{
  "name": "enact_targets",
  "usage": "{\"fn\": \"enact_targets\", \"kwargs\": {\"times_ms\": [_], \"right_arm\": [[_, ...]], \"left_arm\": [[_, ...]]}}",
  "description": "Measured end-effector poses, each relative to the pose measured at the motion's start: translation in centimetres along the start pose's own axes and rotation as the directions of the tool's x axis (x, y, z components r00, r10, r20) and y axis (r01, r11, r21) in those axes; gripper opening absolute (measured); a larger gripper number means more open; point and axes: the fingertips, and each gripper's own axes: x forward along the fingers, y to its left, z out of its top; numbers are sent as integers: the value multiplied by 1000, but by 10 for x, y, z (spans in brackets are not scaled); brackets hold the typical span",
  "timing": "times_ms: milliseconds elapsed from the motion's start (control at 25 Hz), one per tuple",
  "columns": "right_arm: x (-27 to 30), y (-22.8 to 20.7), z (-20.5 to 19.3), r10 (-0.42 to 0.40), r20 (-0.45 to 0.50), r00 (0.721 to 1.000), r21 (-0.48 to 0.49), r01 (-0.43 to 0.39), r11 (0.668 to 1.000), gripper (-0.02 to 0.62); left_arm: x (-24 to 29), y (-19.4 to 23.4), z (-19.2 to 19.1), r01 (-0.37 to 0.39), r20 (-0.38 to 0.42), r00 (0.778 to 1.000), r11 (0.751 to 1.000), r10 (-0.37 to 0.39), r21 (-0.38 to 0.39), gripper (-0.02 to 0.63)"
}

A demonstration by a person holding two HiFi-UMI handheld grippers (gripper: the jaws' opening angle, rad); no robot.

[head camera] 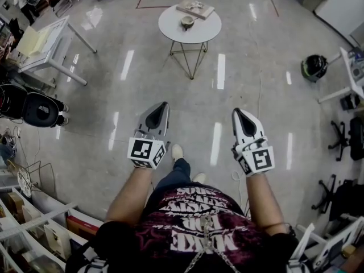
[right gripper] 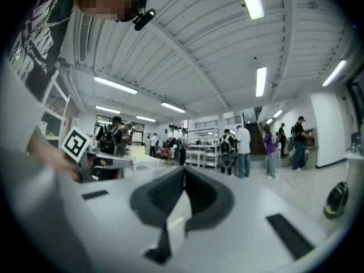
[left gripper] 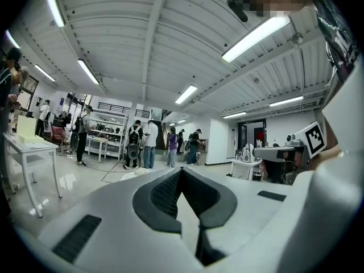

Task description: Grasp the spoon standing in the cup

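Note:
A small cup [head camera: 187,21] stands on a round white table [head camera: 205,32] far ahead in the head view, beside a flat book-like thing [head camera: 195,8]. The spoon is too small to make out. My left gripper [head camera: 164,104] and right gripper [head camera: 236,111] are held out level over the floor, side by side, well short of the table. In the left gripper view the left gripper [left gripper: 181,169] has its jaws meeting at the tip with nothing between them. The right gripper [right gripper: 183,168] looks the same in the right gripper view. The jaws hide the table in both gripper views.
A white desk [head camera: 48,44] stands at the left with a black chair [head camera: 40,110] below it. A black helmet-like thing [head camera: 314,67] lies on the floor at the right, near office chairs [head camera: 341,135]. Shelves fill the lower left. Several people [left gripper: 149,144] stand far off.

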Motion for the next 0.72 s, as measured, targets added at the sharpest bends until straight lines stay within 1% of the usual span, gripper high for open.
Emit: {"fn": "enact_targets", "kwargs": {"times_ms": [160, 480, 600, 720], "right_arm": [[23, -5, -5, -2, -14, 1000, -2, 2, 1000, 32], [73, -5, 3, -7, -27, 1000, -33, 6, 999, 31], [92, -7, 5, -21, -36, 999, -37, 20, 999, 31], [111, -9, 7, -43, -40, 998, -37, 41, 998, 32]], "left_arm": [[18, 17, -1, 12, -9, 1000, 1000, -12, -1, 25], [51, 60, 16, 33, 16, 999, 999, -33, 8, 25], [65, 73, 20, 52, 17, 998, 999, -53, 14, 25], [77, 88, 21, 74, 20, 997, 997, -74, 0, 25]]}}
